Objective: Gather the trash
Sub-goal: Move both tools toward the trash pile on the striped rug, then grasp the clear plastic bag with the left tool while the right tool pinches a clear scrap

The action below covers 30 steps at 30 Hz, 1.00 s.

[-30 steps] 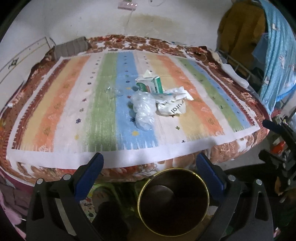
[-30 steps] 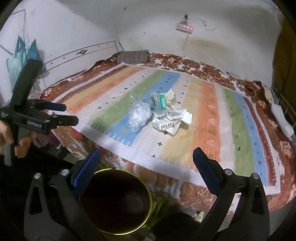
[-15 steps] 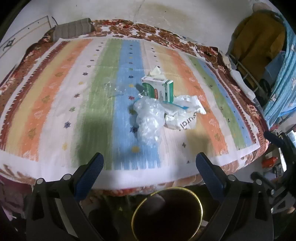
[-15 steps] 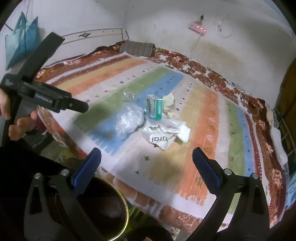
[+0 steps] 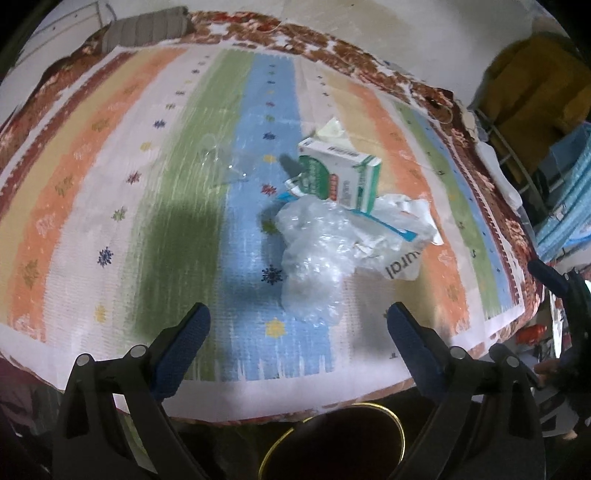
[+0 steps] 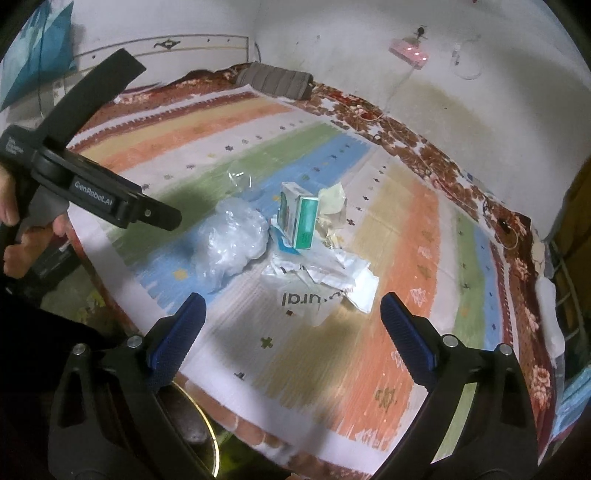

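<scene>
A pile of trash lies mid-bed on the striped sheet: a crumpled clear plastic bag, a green-and-white carton, a white printed wrapper, crumpled cream paper and a thin clear film. My left gripper is open, just short of the plastic bag, nothing between its fingers. My right gripper is open too, hovering near the printed wrapper. A dark bin with a gold rim stands below the bed's front edge.
The bed's striped sheet lies over a floral cover. A grey pillow sits at the far end. Clothes and a rack stand at right. A hand holds the left gripper's body.
Both grippers have moved forward over the bed toward the trash pile, which now looks larger. The bin has dropped toward the bottom edge of each view. Both stay open.
</scene>
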Motion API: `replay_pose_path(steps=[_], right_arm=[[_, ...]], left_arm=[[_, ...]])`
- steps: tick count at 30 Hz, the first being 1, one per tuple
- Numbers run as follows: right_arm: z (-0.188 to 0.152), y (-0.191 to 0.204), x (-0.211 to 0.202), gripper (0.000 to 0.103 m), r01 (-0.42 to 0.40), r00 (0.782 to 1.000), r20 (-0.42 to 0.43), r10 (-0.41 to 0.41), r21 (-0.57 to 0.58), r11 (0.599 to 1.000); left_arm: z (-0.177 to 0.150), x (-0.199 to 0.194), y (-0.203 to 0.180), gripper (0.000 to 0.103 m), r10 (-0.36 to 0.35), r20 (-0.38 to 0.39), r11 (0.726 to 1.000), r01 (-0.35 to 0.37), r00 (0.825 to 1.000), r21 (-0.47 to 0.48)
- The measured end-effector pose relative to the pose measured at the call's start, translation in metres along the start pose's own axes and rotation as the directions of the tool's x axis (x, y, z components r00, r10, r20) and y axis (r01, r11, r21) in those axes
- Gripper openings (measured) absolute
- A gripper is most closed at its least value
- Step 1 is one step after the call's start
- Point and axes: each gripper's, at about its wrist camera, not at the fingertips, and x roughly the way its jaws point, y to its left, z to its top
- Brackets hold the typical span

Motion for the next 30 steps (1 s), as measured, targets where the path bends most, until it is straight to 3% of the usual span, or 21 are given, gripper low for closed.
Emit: replay_pose_path(steps=[12, 21, 23, 25, 30], right_arm=[[0.014, -0.008, 0.067, 0.068, 0.010, 0.998, -0.065, -0.012, -0.039, 0.999], [0.017, -0.011, 0.112, 0.042, 0.008, 0.994, -0.113, -0.016, -0.071, 0.997], [0.017, -0.012, 0.118, 0.025, 0.009, 0.992, -0.123, -0.017, -0.063, 0.998], [0.014, -0.011, 0.123, 0.014, 0.003, 0.991, -0.135, -0.011, -0.065, 0.998], [0.013, -0.015, 0.120, 0.002, -0.054, 0.989, -0.136, 0.050, -0.023, 0.998]], left_arm=[[0.022, 0.029, -0.009, 0.086, -0.044, 0.001, 0.999, 0.044, 0.999, 0.014], [0.033, 0.055, -0.001, 0.074, -0.062, -0.031, 0.997, 0.061, 0.998, -0.039], [0.033, 0.063, -0.005, 0.068, -0.044, -0.037, 0.999, 0.045, 0.998, 0.012], [0.031, 0.068, -0.010, 0.053, -0.051, -0.042, 0.996, 0.054, 0.998, 0.072], [0.033, 0.075, -0.010, 0.030, -0.048, -0.058, 0.994, 0.053, 0.997, 0.092]])
